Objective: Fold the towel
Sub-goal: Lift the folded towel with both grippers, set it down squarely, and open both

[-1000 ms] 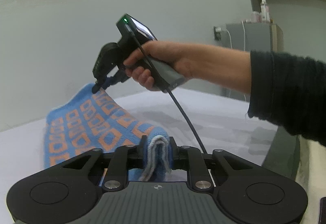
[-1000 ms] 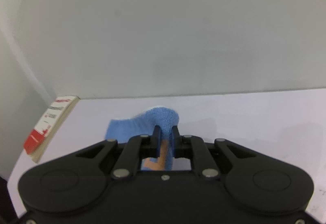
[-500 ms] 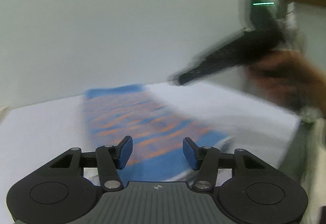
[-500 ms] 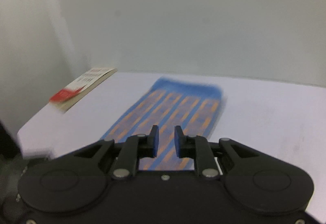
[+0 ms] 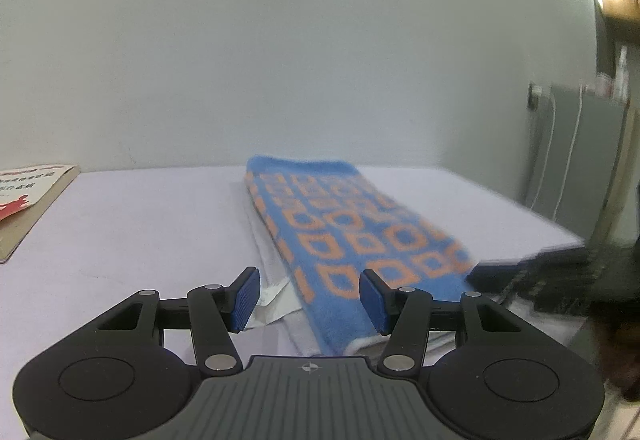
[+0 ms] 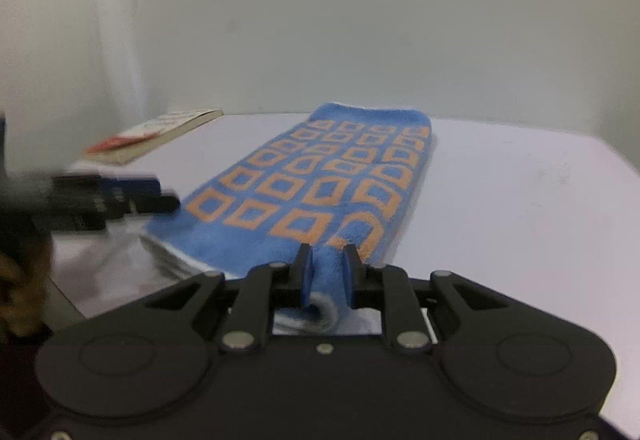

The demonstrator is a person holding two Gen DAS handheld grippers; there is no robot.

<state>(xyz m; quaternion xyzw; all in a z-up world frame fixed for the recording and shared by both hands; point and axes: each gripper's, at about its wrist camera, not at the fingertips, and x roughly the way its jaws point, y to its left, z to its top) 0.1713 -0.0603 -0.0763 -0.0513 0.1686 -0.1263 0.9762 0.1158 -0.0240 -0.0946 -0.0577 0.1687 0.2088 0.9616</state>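
The left gripper (image 5: pixel 308 294) had a matte black body with a ribbed grey centre panel bearing a small crosshair mark at twelve o'clock. Its fingers (image 5: pixel 244 298) carried ridged blue pads, and silver screws dotted the black linkages. The right gripper (image 6: pixel 325 274) was all black, with round discs at nine and three o'clock.

towel (image 5: pixel 360 236): blue terry, orange hollow-square pattern, pale underside
state: folded lengthwise into a long narrow strip, several layers stacked, white edges showing at near end
pose: flat, running away toward the wall
place: on white table, mid-surface
near corner: bunched between closed black fingers in right-wrist view
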